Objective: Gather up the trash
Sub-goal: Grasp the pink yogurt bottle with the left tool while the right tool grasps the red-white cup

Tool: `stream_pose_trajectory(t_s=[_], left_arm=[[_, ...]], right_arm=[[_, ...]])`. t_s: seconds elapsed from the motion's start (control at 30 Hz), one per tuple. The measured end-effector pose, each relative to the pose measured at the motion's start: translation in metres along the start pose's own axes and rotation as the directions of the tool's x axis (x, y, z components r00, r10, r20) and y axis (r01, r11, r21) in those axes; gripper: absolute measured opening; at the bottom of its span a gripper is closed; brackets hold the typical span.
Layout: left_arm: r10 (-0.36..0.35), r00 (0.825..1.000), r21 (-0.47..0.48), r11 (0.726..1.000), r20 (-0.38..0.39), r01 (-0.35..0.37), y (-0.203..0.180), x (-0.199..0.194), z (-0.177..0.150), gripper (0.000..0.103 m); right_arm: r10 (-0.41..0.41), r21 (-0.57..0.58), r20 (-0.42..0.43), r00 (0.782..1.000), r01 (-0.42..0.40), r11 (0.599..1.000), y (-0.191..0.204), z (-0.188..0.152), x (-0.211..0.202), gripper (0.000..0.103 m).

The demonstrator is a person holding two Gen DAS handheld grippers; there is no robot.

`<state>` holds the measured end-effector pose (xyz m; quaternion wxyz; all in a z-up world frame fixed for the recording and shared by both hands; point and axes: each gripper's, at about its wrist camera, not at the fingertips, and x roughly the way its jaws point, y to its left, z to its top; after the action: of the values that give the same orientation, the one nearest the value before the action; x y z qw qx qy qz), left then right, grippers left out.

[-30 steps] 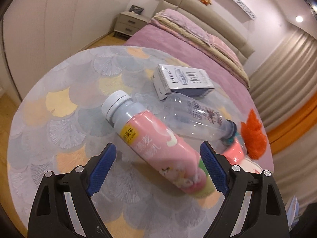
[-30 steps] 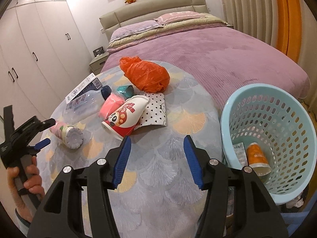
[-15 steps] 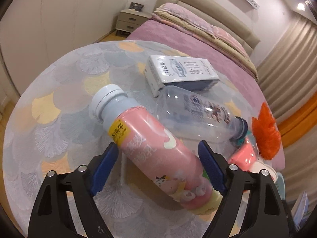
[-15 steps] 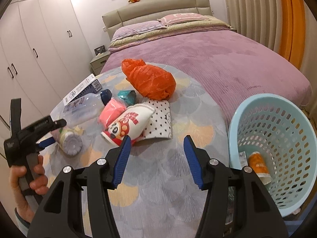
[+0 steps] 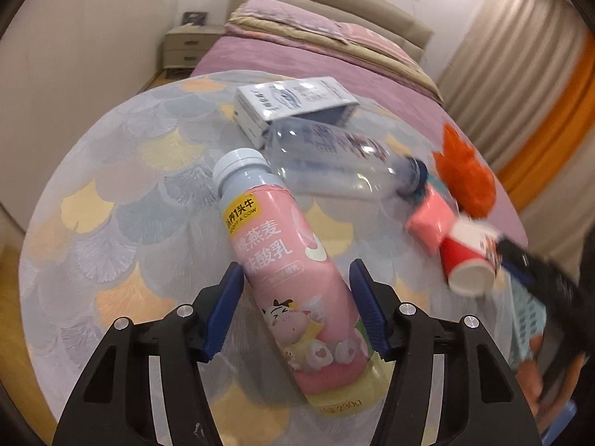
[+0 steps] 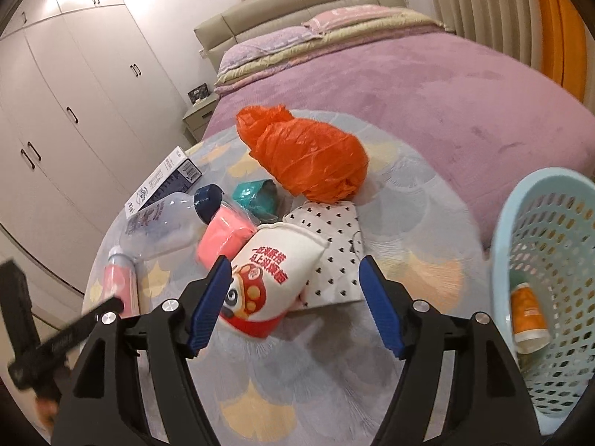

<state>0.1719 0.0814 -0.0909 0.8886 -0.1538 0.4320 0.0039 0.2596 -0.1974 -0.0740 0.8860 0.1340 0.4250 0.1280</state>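
Observation:
In the left wrist view a pink yogurt bottle with a pale blue cap lies on the round table. My left gripper is shut on its lower body, both blue pads against its sides. The bottle also shows in the right wrist view. My right gripper is open and empty, just above a crushed red and white paper cup. A light blue trash basket stands at the right, holding an orange cup.
On the table lie a clear plastic bottle, a white and navy carton, a pink packet, a teal wrapper, an orange plastic bag and a polka-dot paper. A purple bed stands behind.
My left gripper has moved in over the pink bottle and its jaws have closed onto it. My right gripper has come closer to the paper cup, still open.

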Motion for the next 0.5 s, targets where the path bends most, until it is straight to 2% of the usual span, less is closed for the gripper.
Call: stream_pose_trajectory(t_s=[0.13, 0.23, 0.3, 0.5], left_arm=[[-0.01, 1.0, 0.048, 0.999, -0.003, 0.01, -0.004, -0.007, -0.009, 0.054], [-0.011, 1.0, 0.081, 0.997, -0.006, 0.012, -0.007, -0.01, -0.012, 0.053], [-0.003, 1.0, 0.106, 0.994, -0.005, 0.004, -0.01, -0.012, -0.015, 0.052], [0.001, 1.0, 0.146, 0.989, -0.003, -0.001, -0.014, -0.016, -0.024, 0.052]], right_arm=[[0.034, 0.006, -0.026, 0.999, -0.034, 0.999, 0.004, 0.002, 0.012, 0.067], [0.024, -0.027, -0.022, 0.999, -0.024, 0.999, 0.014, 0.0, 0.014, 0.067], [0.013, -0.063, -0.023, 1.0, -0.014, 0.998, 0.023, -0.001, 0.015, 0.057], [-0.02, -0.203, -0.021, 1.0, 0.015, 0.979, 0.052, -0.014, 0.011, 0.046]])
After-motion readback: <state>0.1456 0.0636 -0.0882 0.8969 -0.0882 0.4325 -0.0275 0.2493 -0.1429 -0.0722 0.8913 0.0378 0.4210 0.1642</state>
